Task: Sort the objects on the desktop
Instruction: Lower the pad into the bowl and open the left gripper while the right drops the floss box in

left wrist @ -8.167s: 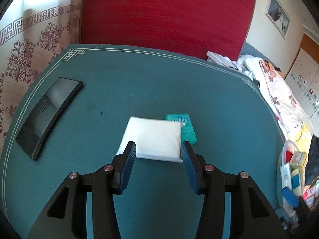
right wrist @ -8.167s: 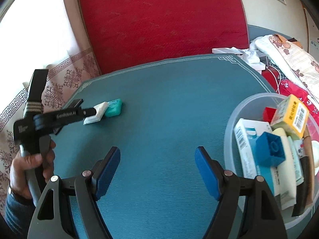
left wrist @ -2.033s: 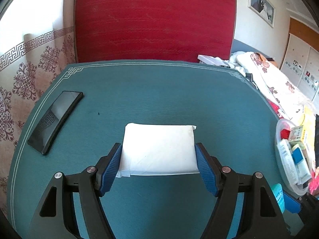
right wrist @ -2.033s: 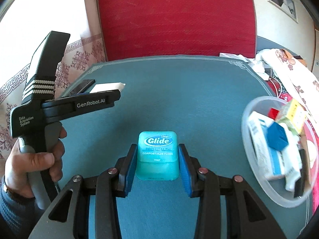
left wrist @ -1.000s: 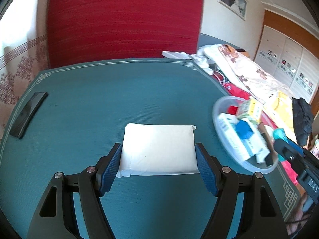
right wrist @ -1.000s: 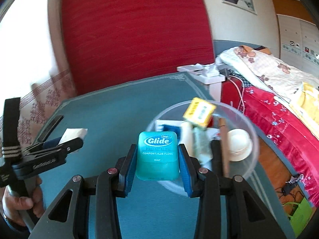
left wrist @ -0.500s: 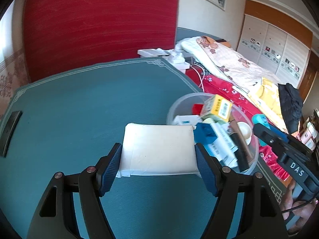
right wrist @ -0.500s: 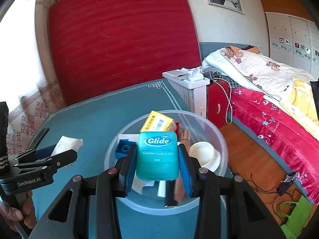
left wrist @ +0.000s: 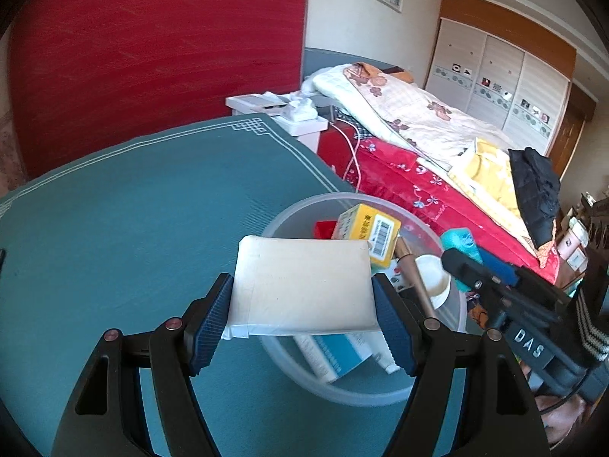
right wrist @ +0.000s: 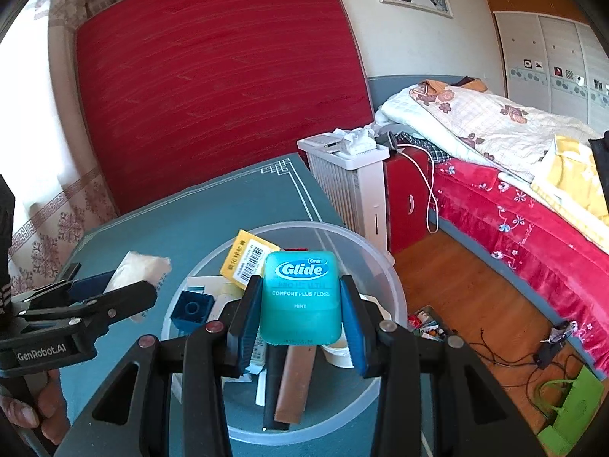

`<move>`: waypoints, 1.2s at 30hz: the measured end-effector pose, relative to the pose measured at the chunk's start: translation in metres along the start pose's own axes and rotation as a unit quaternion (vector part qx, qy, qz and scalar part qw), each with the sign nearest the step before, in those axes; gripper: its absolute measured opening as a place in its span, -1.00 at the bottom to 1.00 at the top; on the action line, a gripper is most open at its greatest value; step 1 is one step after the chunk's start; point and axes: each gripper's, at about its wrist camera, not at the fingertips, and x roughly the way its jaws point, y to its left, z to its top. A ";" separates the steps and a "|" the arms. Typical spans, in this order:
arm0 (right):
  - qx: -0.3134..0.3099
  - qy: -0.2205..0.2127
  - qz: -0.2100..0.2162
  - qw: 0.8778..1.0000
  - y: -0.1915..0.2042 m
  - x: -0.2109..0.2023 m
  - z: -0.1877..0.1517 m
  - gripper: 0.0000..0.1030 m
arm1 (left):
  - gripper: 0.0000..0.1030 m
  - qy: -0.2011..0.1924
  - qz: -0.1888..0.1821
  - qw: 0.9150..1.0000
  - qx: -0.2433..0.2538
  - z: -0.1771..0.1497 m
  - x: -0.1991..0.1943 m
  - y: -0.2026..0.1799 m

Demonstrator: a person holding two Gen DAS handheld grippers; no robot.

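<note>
**Both grippers held their loads over the clear bowl**

Right gripper (right wrist: 300, 312) was clamped on a teal floss case (right wrist: 300, 297), its blue pads pressing the case's two sides, label facing the camera and reading "Glide". The case hung above the clear plastic bowl (right wrist: 384, 266), which stood at the near right corner of the teal table mat (right wrist: 213, 205).

Left gripper (left wrist: 302, 318) was closed on a white tissue pack (left wrist: 300, 285), gripped across its width and held flat. In the left wrist view the pack covered the near left part of the bowl (left wrist: 289, 213), so it sat over the rim there rather than over the middle.

Inside the bowl lay a yellow box with a barcode (right wrist: 247, 257), a blue building brick (right wrist: 192, 308), a brown stick-like item (right wrist: 293, 381) beside a black one, a small white cup (left wrist: 432, 278) and a white-and-blue carton (left wrist: 335, 354). A red piece (left wrist: 323, 226) showed behind the yellow box.

A hand (right wrist: 23, 407) gripped the left tool's handle at the lower left of the right wrist view.

Beyond the table stood a white radiator (right wrist: 350, 186), a bed with a red cover (right wrist: 533, 221) and a large red panel (right wrist: 213, 68) against the wall.
</note>
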 end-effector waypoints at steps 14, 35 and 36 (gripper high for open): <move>0.012 0.000 0.003 1.000 -0.012 0.013 0.009 -0.14 | 0.47 0.017 -0.023 1.000 0.002 0.022 0.050 -0.013; 0.006 0.030 0.012 0.999 -0.012 0.021 0.002 -0.04 | 0.49 0.033 -0.078 0.996 -0.034 0.017 0.049 0.002; 0.008 0.029 0.012 0.999 -0.013 0.020 0.002 -0.03 | 0.49 0.033 -0.079 0.996 -0.040 0.018 0.049 0.004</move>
